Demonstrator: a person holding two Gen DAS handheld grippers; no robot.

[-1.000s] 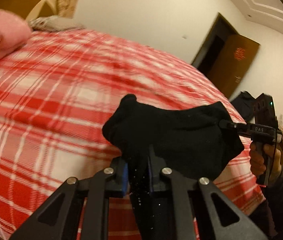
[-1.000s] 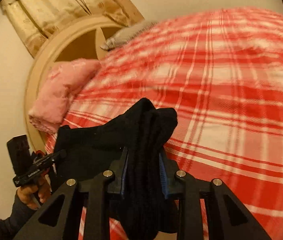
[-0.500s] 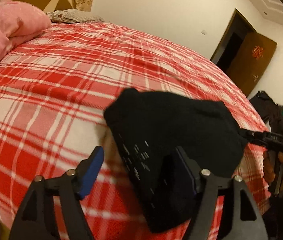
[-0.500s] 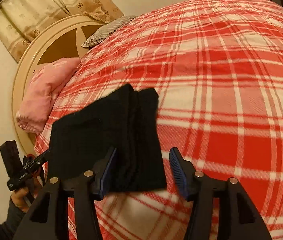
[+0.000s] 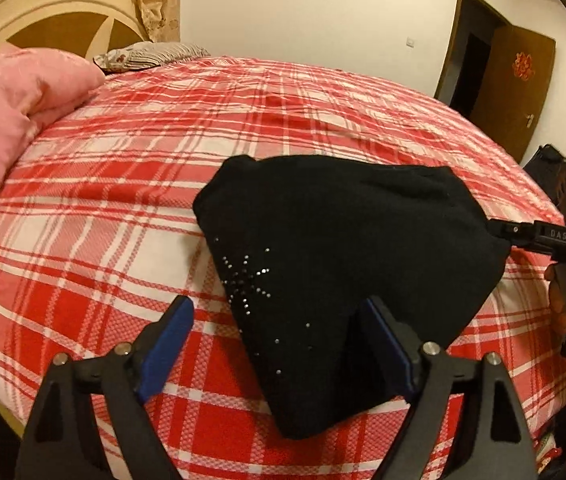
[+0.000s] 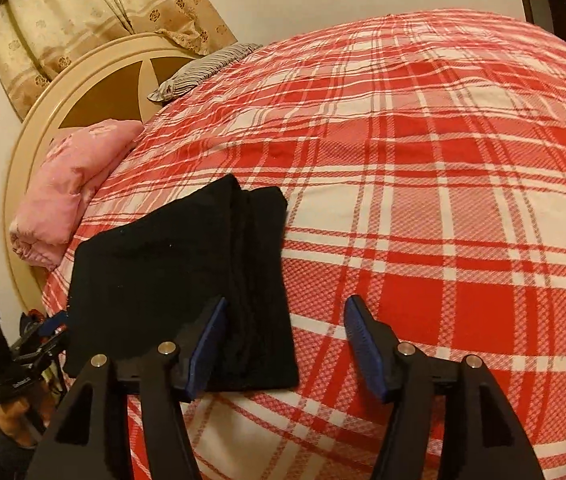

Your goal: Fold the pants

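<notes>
Both sets of fingers stand apart, holding nothing — the folded black pants (image 5: 347, 264) lie flat on the bed (image 5: 131, 184), long axis running between the left gripper (image 5: 279, 344) and right gripper (image 6: 285, 344).

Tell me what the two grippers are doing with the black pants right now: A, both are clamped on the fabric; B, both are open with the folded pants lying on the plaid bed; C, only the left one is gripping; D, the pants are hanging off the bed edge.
B: the left gripper and right gripper both show blue pads spread apart, and the folded black pants lie flat on the red plaid bed.
</notes>
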